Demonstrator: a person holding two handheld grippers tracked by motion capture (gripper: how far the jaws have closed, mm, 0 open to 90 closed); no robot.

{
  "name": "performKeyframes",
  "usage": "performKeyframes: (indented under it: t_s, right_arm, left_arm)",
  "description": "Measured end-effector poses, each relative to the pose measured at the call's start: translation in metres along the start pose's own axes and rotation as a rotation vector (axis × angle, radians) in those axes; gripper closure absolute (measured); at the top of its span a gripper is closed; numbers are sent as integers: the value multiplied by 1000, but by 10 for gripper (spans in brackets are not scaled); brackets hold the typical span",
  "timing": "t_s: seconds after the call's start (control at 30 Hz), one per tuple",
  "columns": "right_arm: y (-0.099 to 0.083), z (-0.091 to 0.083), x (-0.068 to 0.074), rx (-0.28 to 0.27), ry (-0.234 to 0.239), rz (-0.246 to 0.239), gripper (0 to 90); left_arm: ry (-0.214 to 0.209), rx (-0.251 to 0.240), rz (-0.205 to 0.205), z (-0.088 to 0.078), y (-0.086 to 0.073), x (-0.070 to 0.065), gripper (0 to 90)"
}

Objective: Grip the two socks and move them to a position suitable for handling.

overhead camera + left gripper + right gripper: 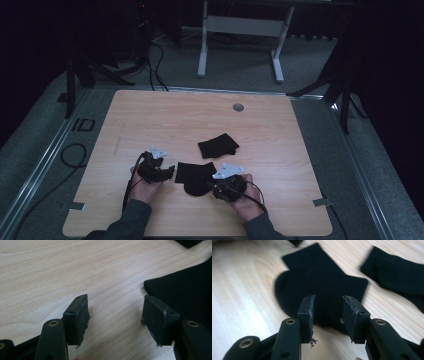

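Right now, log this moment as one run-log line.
left gripper: open, beside near sock edge | right gripper: open, over near sock | far sock: untouched | table

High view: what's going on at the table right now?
A person works two handheld grippers over a wooden table. Two black socks lie there: the near sock sits between the grippers, the far sock just beyond it. The left gripper is open beside the near sock's edge; the right gripper is open over that sock. Neither holds anything yet.
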State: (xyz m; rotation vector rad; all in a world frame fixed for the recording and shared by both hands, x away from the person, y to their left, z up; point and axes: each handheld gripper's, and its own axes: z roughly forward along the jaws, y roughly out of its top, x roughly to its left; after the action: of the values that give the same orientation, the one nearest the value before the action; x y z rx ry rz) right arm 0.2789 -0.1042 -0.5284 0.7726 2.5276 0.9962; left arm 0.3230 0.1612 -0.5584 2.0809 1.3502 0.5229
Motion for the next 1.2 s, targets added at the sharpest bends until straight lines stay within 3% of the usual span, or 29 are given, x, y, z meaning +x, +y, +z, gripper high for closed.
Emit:
performKeyframes:
  t_s: [0.2, 0.5, 0.63, 0.87, 1.0, 1.07, 1.13, 1.2]
  right_arm:
    - [12, 13, 21, 12, 38, -61, 611]
    - [17, 33, 41, 53, 87, -99, 580]
    - [14, 43, 42, 89, 99, -77, 576]
    - [12, 44, 39, 78, 104, -28, 623]
    - [12, 43, 37, 79, 76, -5, 771]
    - [12, 42, 37, 81, 76, 3, 798]
    - [12, 42, 36, 87, 108, 62, 831]
    - [11, 42, 35, 83, 118, 87, 837]
  left_arm:
    - [0, -1, 0, 0, 0, 0, 385]
    - [-1, -6, 0, 0, -1, 0, 385]
    - [-2, -7, 0, 0, -1, 0, 383]
    - [-1, -7, 0, 0, -1, 0, 380]
    - [-1, -8, 0, 0, -1, 0, 379]
    - [-1, -8, 0, 0, -1, 0, 379]
    - [-2, -9, 1, 0, -1, 0, 379]
    - [-2, -10, 2, 0, -1, 0, 379]
